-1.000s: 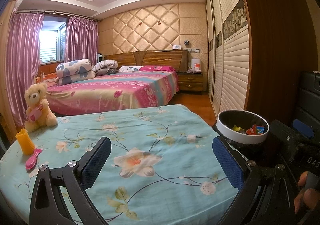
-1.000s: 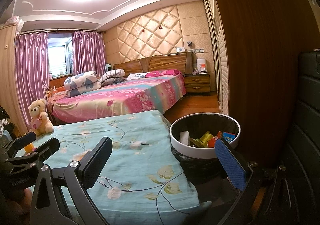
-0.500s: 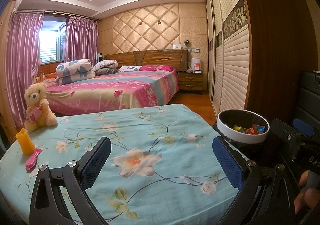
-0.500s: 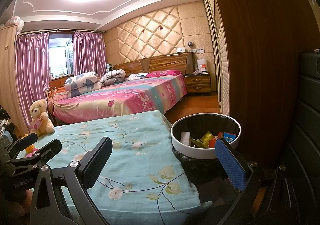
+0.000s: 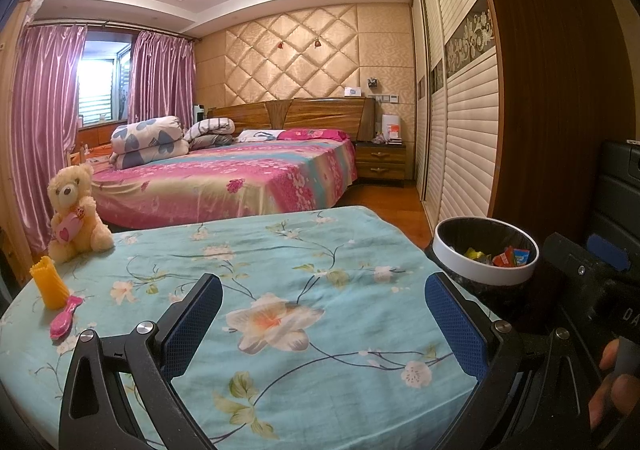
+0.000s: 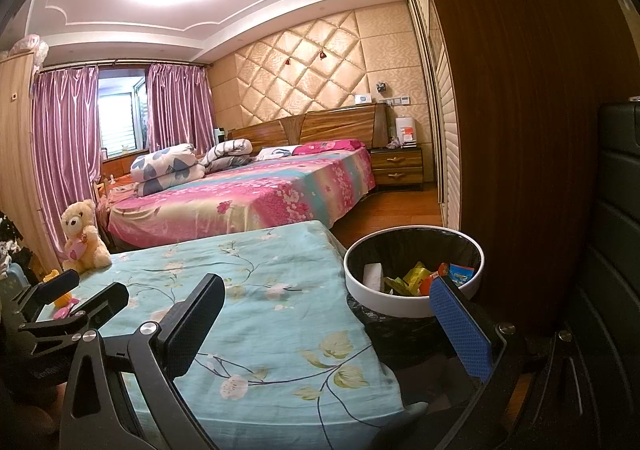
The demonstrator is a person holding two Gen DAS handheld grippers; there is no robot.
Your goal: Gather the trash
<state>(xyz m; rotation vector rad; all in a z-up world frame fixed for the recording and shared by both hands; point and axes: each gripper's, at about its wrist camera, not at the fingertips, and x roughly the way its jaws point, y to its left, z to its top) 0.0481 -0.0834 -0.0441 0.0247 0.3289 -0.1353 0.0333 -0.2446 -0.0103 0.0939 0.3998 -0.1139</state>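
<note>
Nothing has shifted since a second ago: left gripper (image 5: 320, 326) and right gripper (image 6: 328, 326) stay wide open, empty; wrappers already lie in the white-rimmed black-lined round bin (image 6: 414, 270) at two o'clock, so collecting looks finished.

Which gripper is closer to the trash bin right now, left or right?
Right. The right gripper has its blue pad almost against the trash bin rim, beside the table. The left gripper hovers over the floral tablecloth, with the bin off to its right.
</note>
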